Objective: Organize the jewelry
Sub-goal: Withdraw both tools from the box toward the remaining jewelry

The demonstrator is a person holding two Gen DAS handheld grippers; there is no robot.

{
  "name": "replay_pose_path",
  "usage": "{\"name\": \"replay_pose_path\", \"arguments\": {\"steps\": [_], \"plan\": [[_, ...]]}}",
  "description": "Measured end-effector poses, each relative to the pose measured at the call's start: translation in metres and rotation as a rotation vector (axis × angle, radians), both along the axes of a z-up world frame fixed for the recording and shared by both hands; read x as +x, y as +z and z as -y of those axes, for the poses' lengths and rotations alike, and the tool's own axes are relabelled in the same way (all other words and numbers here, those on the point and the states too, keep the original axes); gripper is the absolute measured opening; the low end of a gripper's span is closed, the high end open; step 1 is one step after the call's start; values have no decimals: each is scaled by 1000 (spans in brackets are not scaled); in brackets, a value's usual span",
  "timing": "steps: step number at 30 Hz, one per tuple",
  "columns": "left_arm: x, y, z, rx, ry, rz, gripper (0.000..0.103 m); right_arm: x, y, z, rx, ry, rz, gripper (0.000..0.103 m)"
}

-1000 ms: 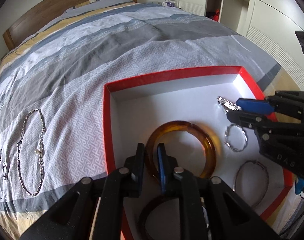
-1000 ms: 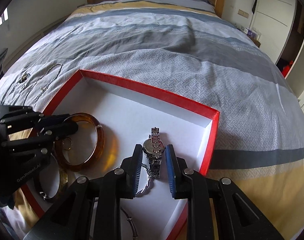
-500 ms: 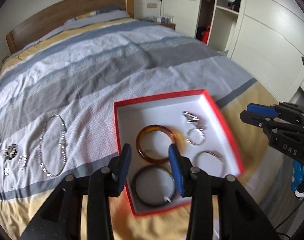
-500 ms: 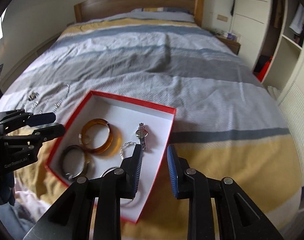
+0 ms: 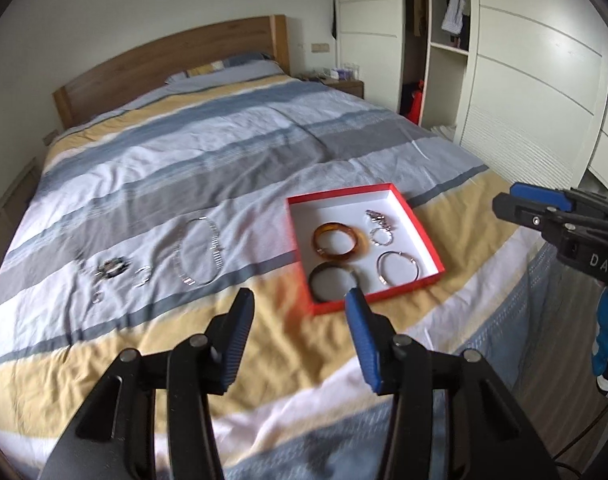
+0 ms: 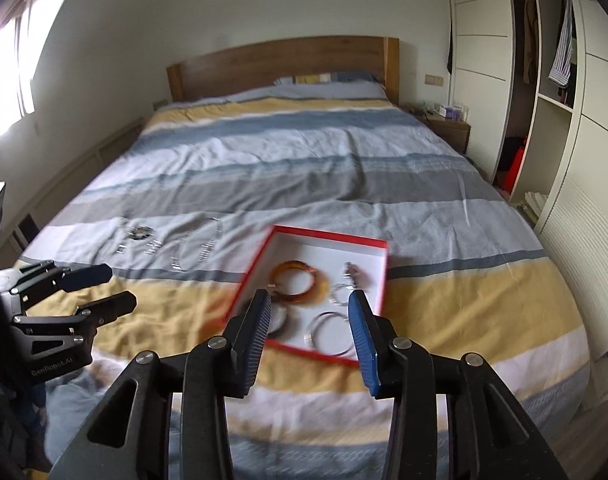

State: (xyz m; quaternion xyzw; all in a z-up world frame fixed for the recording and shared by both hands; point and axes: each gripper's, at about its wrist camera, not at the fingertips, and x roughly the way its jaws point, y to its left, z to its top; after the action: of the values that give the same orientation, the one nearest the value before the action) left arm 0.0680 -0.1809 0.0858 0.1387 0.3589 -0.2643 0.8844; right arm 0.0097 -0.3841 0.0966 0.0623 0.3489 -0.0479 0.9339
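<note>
A red box (image 5: 424, 236) with a white inside lies on the bed (image 5: 183, 168); it also shows in the right wrist view (image 6: 380, 272). In it are an amber bangle (image 5: 339, 240), a dark bangle (image 5: 331, 280), a silver hoop (image 5: 398, 267), a small silver chain bracelet (image 5: 380, 237) and a watch (image 5: 378, 217). A silver necklace (image 5: 199, 252), a brooch (image 5: 111, 269) and small silver pieces (image 5: 143, 276) lie on the cover left of the box. My left gripper (image 5: 299, 312) is open and empty, held back from the box. My right gripper (image 6: 310, 312) is open and empty, above the bed's foot.
A wooden headboard (image 6: 279, 64) stands at the far end. White wardrobes (image 5: 524, 92) and open shelves with clothes line the right side. A nightstand (image 6: 448, 124) stands beside the bed. A window (image 6: 7, 72) is on the left wall.
Both grippers have pulled up and back from the box and opened wider. The watch and the amber bangle stay in the box.
</note>
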Motion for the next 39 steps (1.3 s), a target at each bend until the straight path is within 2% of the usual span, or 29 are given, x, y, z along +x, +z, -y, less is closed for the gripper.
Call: {"name": "replay_pose_path", "arguments": {"steps": [8,12,16,20,29,33,39], "plan": [[-44,28,-75,-66,108,62,45,-42,25,-62,-12,49,47,45],[-65,37,-105,-76,173,121,45,-59,35,-88,-16,81,79,51],[-81,46,-134,-117,249,162,45,-68,44,-108,-24,108,102,51],[-95,53,-153,-123,271,203,45,-75,54,-126,-32,146,127,52],[-99,49,-195,-158,332,175,45,-78,63,-150,-57,190,147,53],[-93,41,-213,-144,383,165,45,-69,57,-149,-30,183,131,53],[-76,20,-248,-166,471,118,45,-47,40,-156,-16,190,88,53]]}}
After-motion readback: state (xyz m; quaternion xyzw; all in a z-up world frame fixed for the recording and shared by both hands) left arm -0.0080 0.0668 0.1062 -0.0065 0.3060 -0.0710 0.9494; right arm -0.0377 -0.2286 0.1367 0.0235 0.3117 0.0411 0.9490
